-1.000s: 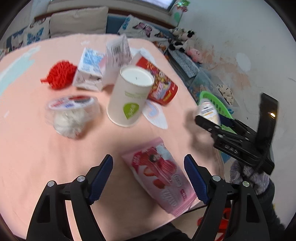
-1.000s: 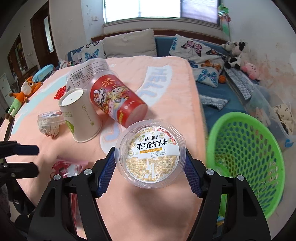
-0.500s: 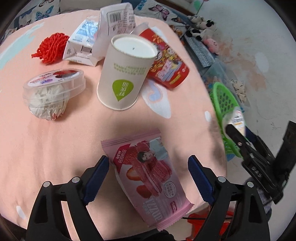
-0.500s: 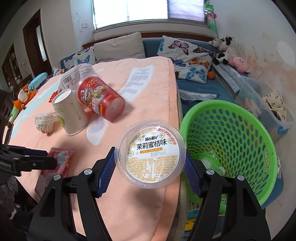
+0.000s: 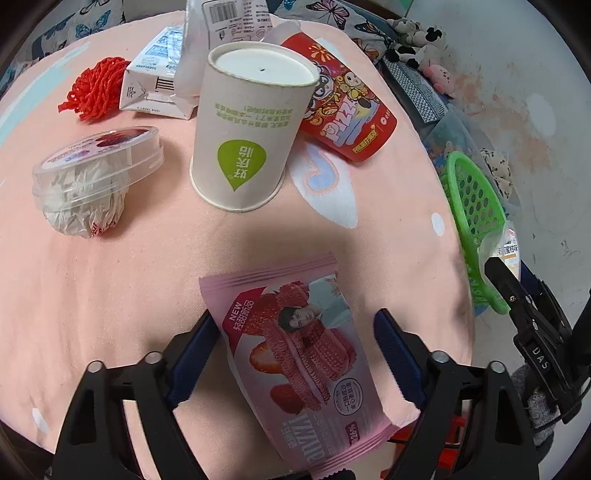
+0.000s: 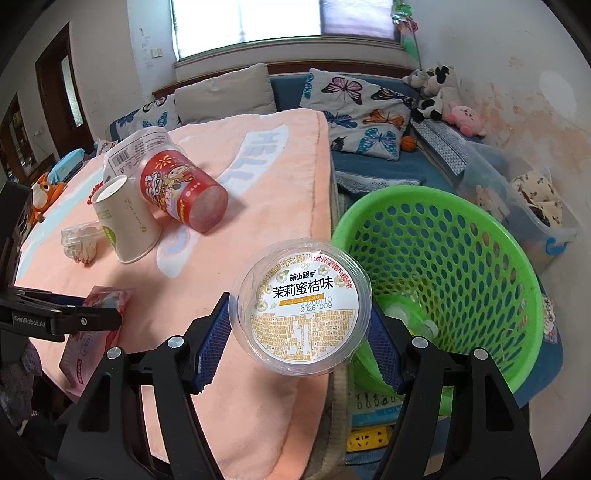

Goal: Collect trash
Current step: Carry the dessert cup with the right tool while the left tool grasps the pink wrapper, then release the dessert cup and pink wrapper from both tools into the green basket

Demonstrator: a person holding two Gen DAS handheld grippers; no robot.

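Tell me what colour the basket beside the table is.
The basket is bright green, with holes all over its wall. The right wrist view shows it best.

The bench [image 5: 110,295] is viewed steeply from close above by the left wrist camera; the right looks obliquely across toward the window [image 6: 280,22]. The paper cup [image 5: 247,125] and green basket [image 6: 480,240] are shared.

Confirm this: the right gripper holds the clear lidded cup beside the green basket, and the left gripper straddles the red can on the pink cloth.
Not quite. The left gripper straddles the pink snack packet, not the red can, which lies on its side behind the paper cup; the left wrist view shows it. The rest holds: the right gripper holds the clear lidded cup beside the green basket.
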